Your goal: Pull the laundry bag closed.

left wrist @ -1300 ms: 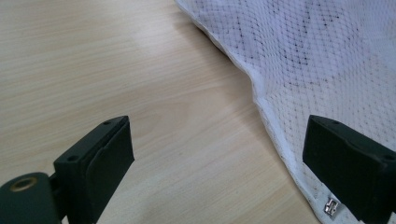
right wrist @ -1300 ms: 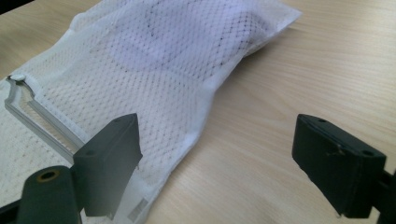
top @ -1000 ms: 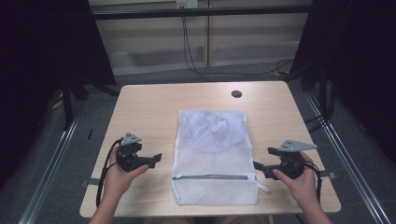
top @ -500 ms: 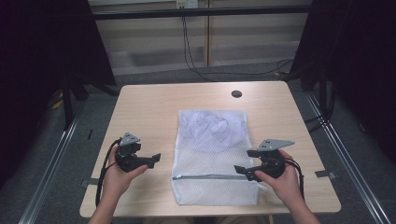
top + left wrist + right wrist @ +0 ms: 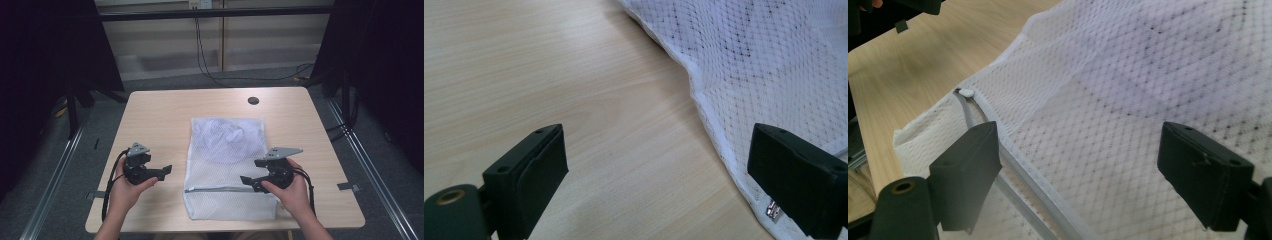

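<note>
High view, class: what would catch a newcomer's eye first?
A white mesh bag lies mid-table with something pale bunched inside its far half. The right gripper hangs open over the bag's zipper, while the left gripper sits open beside the bag's left edge.

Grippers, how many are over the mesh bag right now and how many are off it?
1 over, 1 off. The right gripper hangs open above the white mesh bag near its zipper. The left gripper sits open over bare table beside the bag's left edge.

Matt pale wood-grain surface point(image 5: 165, 115); white open-mesh cloth bag point(image 5: 225, 150) with a small metal zip pull point(image 5: 774, 208); matt black plastic fingers point(image 5: 968, 170).
</note>
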A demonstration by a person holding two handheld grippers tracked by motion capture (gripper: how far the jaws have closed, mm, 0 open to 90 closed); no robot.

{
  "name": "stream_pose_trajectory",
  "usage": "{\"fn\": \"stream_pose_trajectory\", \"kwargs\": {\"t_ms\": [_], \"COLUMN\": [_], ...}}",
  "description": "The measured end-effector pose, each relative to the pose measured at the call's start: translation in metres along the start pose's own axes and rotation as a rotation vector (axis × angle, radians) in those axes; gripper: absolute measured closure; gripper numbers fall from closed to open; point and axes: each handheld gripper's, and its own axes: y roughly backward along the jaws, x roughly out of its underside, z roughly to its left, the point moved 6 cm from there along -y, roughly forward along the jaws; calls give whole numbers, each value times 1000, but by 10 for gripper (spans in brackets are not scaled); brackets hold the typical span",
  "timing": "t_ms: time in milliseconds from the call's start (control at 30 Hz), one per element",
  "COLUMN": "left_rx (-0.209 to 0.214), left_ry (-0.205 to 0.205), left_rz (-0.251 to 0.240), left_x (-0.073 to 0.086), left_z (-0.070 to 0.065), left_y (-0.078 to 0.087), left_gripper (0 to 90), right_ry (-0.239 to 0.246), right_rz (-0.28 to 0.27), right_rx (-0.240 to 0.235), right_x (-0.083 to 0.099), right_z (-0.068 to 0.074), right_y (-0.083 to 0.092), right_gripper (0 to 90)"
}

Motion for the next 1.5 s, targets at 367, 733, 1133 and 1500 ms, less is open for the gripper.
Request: {"fn": "stream_pose_trajectory", "kwargs": {"t_ms": [367, 733, 1133, 1500], "left_rx": [7, 16, 17, 23], "left_ry": [9, 12, 12, 12], "left_rz": [-6, -4, -6, -7], "left_x": [0, 0, 0, 0], "left_z": [1, -1, -1, -1], "left_y": [1, 1, 1, 2], "left_gripper": [91, 92, 92, 92], "right_ry": [25, 40, 45, 49], "right_rz": [30, 42, 52, 58], "right_rx": [-24, -60, -92, -108], "right_x": [-4, -11, -18, -22], "right_z": [15, 31, 44, 55], "right_y": [-17, -33, -47, -58], "right_gripper": [175, 173, 172, 172]}}
